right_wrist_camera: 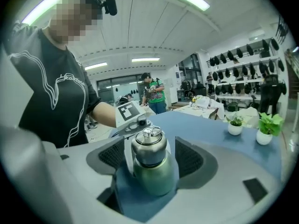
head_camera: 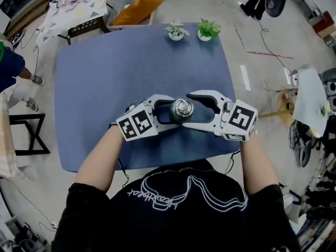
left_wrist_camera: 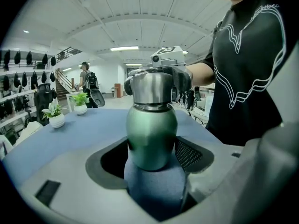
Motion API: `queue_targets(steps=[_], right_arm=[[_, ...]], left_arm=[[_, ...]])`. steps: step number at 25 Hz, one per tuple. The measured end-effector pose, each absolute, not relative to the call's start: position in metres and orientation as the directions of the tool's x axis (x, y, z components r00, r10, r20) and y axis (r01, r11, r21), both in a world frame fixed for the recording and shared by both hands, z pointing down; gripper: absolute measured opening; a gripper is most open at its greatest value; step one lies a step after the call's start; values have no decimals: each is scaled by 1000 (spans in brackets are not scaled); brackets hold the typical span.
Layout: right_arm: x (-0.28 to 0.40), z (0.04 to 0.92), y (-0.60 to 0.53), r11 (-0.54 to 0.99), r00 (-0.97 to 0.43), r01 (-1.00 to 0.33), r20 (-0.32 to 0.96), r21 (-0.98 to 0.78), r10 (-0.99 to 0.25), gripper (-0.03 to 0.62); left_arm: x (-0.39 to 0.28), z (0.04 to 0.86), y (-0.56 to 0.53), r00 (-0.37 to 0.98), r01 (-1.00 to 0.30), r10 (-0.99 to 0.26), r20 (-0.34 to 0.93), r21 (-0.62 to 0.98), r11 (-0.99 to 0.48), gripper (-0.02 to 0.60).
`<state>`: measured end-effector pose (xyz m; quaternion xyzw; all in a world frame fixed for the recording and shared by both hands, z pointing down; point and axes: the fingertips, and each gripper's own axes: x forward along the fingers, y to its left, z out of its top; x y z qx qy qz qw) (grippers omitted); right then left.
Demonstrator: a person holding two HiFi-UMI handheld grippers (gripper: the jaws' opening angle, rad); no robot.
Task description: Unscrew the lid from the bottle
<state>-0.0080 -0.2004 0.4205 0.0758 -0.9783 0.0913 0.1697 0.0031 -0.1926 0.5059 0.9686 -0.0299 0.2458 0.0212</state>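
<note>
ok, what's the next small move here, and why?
Probably close the right gripper on the lid, then twist: its jaws straddle the lid without touching, the lid sits on the bottle, and the left gripper clamps the body.

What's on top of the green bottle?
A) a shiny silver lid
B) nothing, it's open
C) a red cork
A: a silver lid sits on the neck of the green bottle, which stands upright on the blue table.
</note>
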Motion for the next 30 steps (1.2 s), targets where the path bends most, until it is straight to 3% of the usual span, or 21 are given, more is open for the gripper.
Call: queue_targets(steps=[7, 11, 20, 30], right_arm=[[-6, 405, -207, 879, -861, -467, 274, -93, -428, 324], [-3, 407, -207, 817, -803, -570, 268, -83, -533, 318], [-5, 422, -205, 724, -709, -687, 283, -67, -646, 285], [-6, 422, -202, 737, -709, -676, 285, -16, -645, 247]], left_arm=[[3, 506, -193, 865, -223, -175, 470, 47, -974, 316], [2, 507, -193, 851, -316, -255, 459, 61, -947, 316], [3, 507, -193, 801, -467, -383, 461, 79, -881, 316], [3, 508, -191, 780, -514, -427, 457, 78, -854, 316]])
